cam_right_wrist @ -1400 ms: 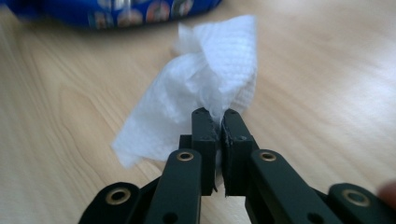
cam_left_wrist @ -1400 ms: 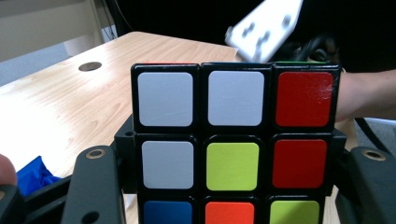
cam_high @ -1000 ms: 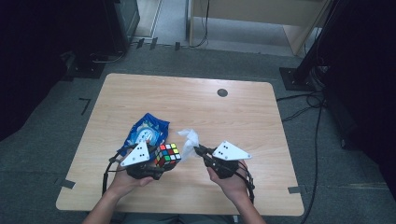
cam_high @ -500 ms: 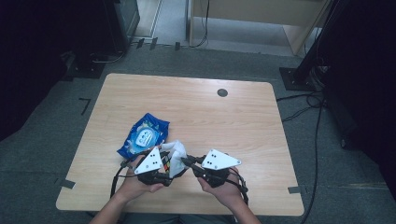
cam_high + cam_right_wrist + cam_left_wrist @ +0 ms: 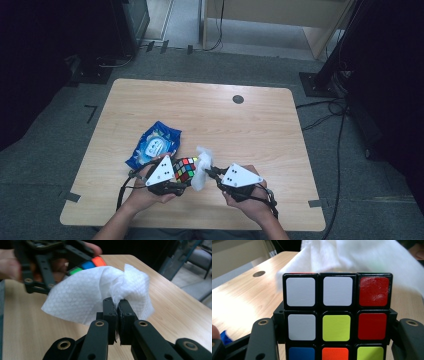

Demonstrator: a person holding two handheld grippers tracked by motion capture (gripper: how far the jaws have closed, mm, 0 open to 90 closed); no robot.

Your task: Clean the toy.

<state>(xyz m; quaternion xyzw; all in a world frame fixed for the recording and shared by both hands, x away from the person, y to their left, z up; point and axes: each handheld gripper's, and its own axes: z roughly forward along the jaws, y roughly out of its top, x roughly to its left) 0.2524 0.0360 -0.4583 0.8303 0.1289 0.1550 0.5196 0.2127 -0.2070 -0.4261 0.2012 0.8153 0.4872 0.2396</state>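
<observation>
The left gripper [image 5: 186, 176] clamps the cube [image 5: 184, 169] just above the table's [image 5: 260, 125] near edge. The right gripper [image 5: 117, 305] pinches a white wipe [image 5: 82, 297] against the cube's side. For good cleaning, the wipe should press flat and slide slowly while the cube stays steady.

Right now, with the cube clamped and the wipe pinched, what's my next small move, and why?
Probably sweep the right gripper sideways to rub the wipe over the cube: the wipe already sits against the cube's far side, and the left gripper holds it steady.
</observation>
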